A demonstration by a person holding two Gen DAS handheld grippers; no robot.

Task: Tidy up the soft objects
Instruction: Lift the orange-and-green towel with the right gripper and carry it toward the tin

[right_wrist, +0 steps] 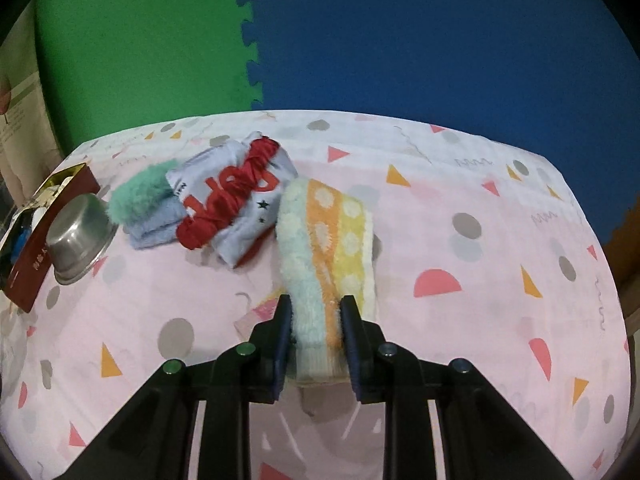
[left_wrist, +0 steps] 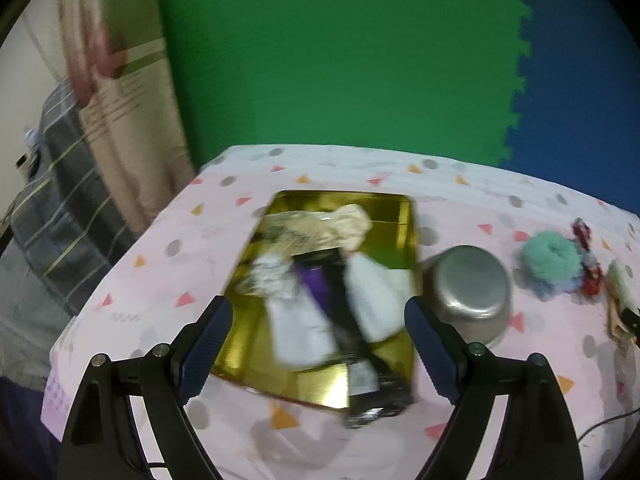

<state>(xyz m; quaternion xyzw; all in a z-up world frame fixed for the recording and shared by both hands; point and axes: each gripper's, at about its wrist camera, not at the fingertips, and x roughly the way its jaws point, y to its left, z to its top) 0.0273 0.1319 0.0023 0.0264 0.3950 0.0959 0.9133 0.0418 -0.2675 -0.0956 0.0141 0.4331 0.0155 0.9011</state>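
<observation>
Two grippers show here, one in each wrist view. The right gripper (right_wrist: 315,312) has its jaws squeezed in on a fluffy striped towel (right_wrist: 328,248). The towel has a pale blue stripe, an orange stripe with white dots and a yellow stripe with white dots. Its near end sits between the dark pads, and the rest stretches away in front of the gripper across the pink tablecloth (right_wrist: 480,240).

Ahead and to the left of the right gripper lies a pale blue cloth with red letters (right_wrist: 236,204). It is just beside the far end of the striped towel. Further left, touching that cloth, is a fuzzy green and blue cloth (right_wrist: 144,208). Left of that sits a shiny metal bowl (right_wrist: 80,236), turned upside down. The bowl is right next to a box with dark red sides (right_wrist: 30,272) at the far left edge.

The left gripper (left_wrist: 318,320) has its jaws wide apart and nothing between them. It hangs over a gold tray (left_wrist: 384,216) that lies straight ahead of it. Some packets are in the tray, white ones and a black one, but this view is blurry and I cannot tell what they are. Just right of the left gripper is the same metal bowl (left_wrist: 468,284), close to the tray's edge. Further right is the fuzzy green cloth (left_wrist: 550,260).

A green and blue foam mat (right_wrist: 360,40) stands behind the table.
</observation>
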